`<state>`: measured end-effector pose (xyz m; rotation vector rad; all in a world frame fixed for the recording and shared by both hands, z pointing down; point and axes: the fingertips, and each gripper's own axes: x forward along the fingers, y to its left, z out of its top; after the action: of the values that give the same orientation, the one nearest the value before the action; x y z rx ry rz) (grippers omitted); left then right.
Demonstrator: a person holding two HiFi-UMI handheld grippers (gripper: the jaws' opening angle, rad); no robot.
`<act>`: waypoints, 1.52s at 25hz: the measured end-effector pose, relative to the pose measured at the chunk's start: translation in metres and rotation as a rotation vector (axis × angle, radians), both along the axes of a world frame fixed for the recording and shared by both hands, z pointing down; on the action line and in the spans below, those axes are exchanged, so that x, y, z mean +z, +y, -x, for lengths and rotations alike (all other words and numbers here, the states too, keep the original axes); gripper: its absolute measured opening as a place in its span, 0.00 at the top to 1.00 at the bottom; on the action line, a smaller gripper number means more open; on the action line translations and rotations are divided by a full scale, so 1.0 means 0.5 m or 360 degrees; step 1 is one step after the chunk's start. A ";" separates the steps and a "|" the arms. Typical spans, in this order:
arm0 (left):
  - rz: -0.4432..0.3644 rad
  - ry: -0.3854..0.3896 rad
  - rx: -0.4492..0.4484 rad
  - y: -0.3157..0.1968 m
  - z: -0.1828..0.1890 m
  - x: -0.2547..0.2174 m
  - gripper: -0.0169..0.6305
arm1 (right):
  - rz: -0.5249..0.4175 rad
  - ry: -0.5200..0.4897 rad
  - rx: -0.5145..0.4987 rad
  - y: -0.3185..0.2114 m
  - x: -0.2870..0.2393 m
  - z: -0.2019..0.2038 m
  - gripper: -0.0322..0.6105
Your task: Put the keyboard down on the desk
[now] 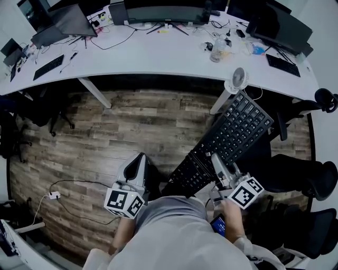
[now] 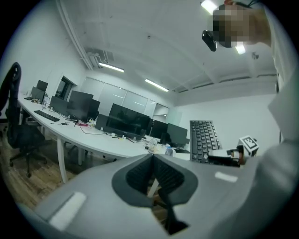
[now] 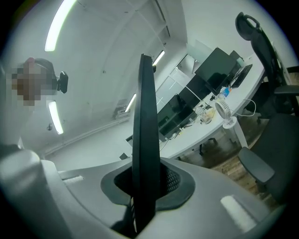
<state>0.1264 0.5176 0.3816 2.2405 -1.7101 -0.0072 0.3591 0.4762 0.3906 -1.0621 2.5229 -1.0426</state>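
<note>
Head view, with the two gripper views. The right tongs (image 1: 217,159) are clenched on the near edge of the black keyboard (image 1: 232,136). The right gripper view shows the keyboard (image 3: 144,140) edge-on, standing upright between the pads of these tongs (image 3: 145,186). The keyboard hangs in the air over the wooden floor (image 1: 132,126), running diagonally from lower centre to upper right of the frame. It is short of the white table (image 1: 158,55); its far end lies near a small white fan (image 1: 238,79) at the table edge. The left tongs (image 1: 140,158) are held apart from the keyboard, lower left of centre. In their own view these tongs (image 2: 153,161) are clenched with nothing between them. Dark monitors (image 1: 163,10) line the table's far side.
</note>
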 end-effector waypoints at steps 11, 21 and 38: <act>0.0002 0.0010 0.0000 -0.051 0.044 0.018 0.97 | 0.0057 0.0007 0.0032 -0.045 0.007 0.039 0.84; 0.0024 0.0041 0.0019 -0.151 0.110 0.017 0.97 | 0.0088 0.0014 0.0042 -0.149 0.002 0.111 0.84; 0.0055 0.0044 0.0062 -0.342 0.274 0.001 0.97 | 0.0147 -0.0054 0.0091 -0.336 0.000 0.272 0.84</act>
<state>-0.0104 0.3465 0.3821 2.2379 -1.6401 0.0001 0.2233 0.3084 0.3904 -1.1238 2.4242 -1.1610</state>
